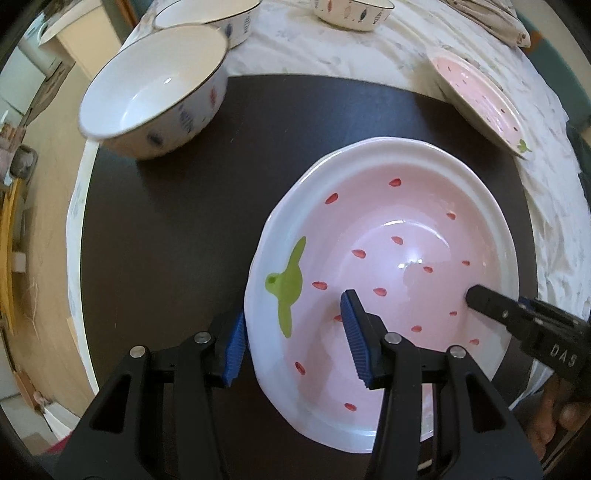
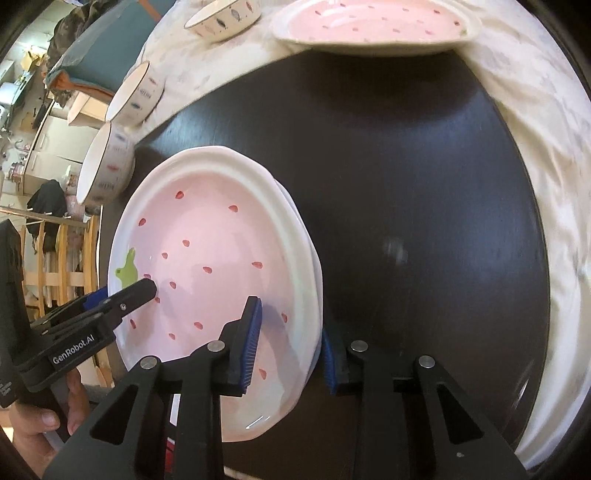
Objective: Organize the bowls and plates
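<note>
step: both grippers on one pink strawberry plate (image 1: pixel 388 258), looks like placing or lifting it on the dark round tray (image 1: pixel 166 221); cannot tell which
plate location: on tray, near side; right wrist view shows a second rim under it (image 2: pixel 314 266), so it likely sits on another plate, a stack
left gripper (image 1: pixel 295 332): jaws straddle the plate's left rim, one blue pad outside, one inside over the pink; gap wide, pads not clearly pressing, so i read it as not clamped
right gripper (image 2: pixel 291 343): same on the opposite rim, one pad in, one out; also looks unclamped
other plate: second strawberry plate (image 2: pixel 376 26) at tray's far edge, on the white cloth (image 1: pixel 535 184)
bowls: fish-pattern bowl (image 1: pixel 155 99) on tray's far left, two more (image 1: pixel 221 22) (image 1: pixel 354 13) behind on cloth
next: if stack is seated, back both grippers off the rims without dragging it, then go for the far plate or bowls
</note>
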A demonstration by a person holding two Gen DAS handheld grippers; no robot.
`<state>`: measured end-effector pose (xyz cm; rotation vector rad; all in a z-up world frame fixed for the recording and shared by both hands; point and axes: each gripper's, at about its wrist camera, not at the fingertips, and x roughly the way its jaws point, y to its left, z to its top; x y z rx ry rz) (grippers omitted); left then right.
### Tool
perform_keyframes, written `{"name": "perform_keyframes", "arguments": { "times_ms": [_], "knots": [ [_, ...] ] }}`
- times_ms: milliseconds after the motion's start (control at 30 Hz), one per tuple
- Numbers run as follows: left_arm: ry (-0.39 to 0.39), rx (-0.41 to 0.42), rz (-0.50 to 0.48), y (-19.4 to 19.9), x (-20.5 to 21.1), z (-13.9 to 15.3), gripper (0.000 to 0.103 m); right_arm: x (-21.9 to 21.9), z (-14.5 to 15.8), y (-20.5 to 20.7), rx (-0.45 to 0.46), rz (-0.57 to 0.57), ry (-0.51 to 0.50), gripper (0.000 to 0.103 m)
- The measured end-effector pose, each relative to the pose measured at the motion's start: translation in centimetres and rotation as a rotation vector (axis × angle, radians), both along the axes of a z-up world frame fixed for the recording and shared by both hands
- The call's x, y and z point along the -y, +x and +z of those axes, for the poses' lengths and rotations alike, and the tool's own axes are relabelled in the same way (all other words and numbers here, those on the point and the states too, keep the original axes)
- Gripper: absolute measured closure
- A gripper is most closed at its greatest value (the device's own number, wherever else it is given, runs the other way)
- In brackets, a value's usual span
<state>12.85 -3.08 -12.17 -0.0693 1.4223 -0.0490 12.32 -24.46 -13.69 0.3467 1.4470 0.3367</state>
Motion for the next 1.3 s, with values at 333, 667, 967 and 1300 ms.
{"name": "perform_keyframes", "arguments": {
  "times_ms": [333, 667, 967, 1300],
  "knots": [
    [0.029, -0.010, 0.007, 2.0, 1.2, 0.0, 0.059, 1.5, -0.5, 3.2, -0.014, -0.015, 0.017, 0.072],
    [0.035, -0.016, 0.018, 3.3, -0.2, 0.2, 0.059, 1.3, -0.5, 3.6, -0.018, -0.032, 0.027, 0.071],
    [0.049, -0.007, 0.016, 3.7, -0.3, 0.9, 0.057, 2.0, -0.5, 3.3, -0.021, -0.052, 0.039, 0.072],
    [0.107, -0.045, 0.030, 3.2, 0.3, 1.0, 0.040, 1.9, 0.3, 3.1, 0.002, -0.059, 0.037, 0.061]
  ]
}}
